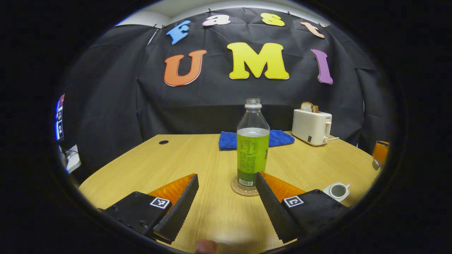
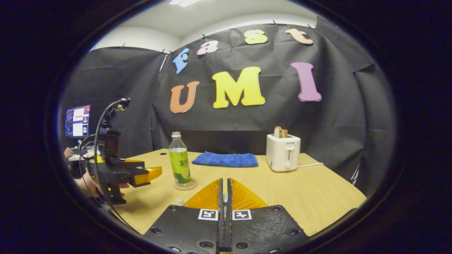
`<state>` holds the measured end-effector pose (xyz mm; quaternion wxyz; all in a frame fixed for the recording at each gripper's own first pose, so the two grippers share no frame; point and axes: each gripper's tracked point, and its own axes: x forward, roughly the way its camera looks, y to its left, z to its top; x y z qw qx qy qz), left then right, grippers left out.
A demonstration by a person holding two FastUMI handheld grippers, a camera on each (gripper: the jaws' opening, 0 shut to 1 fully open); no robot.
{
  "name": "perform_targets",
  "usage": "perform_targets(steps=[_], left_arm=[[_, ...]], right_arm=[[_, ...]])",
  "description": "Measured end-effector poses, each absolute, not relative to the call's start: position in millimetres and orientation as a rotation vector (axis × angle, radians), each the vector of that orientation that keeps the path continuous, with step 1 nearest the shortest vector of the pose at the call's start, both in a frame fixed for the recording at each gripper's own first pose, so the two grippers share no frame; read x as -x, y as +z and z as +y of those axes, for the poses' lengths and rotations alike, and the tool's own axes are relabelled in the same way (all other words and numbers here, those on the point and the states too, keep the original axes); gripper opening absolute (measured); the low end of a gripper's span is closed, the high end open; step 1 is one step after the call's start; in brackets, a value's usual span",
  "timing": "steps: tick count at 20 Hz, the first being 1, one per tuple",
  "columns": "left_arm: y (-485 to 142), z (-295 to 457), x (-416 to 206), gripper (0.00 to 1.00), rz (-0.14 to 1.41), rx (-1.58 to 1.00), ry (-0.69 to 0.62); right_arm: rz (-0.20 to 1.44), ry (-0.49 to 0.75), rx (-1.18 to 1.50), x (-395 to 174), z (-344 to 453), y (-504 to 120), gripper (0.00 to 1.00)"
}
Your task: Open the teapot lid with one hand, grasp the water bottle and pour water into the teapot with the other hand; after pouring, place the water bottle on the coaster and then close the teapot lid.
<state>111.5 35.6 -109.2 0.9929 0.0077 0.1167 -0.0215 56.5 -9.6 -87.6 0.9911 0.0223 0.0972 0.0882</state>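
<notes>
The left gripper hangs low over the pale wooden surface, its jaws spread wide and holding nothing. Just beyond them the clear plastic water bottle with green drink and a green label stands upright on the round cork coaster, its neck bare of a cap as far as I can tell. It looks already set down after pouring, so the step in hand is likely closing the teapot. To do it well, draw the left gripper straight back so neither finger clips the bottle.

The right gripper has its jaws pressed together on nothing; it would need to part them before taking a lid. A small white vessel with a dark opening sits at the near right edge; whether it is the teapot I cannot tell.

Farther off lie a folded blue cloth and a white toaster holding a bread slice, both well clear.
</notes>
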Motion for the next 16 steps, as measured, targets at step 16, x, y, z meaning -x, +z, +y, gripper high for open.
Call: perform_targets(steps=[16], left_arm=[[-83, 102, -48, 1.00, 0.117, -0.055, 0.087]], right_arm=[[0.280, 0.303, -0.043, -96, 52, -144, 0.00]])
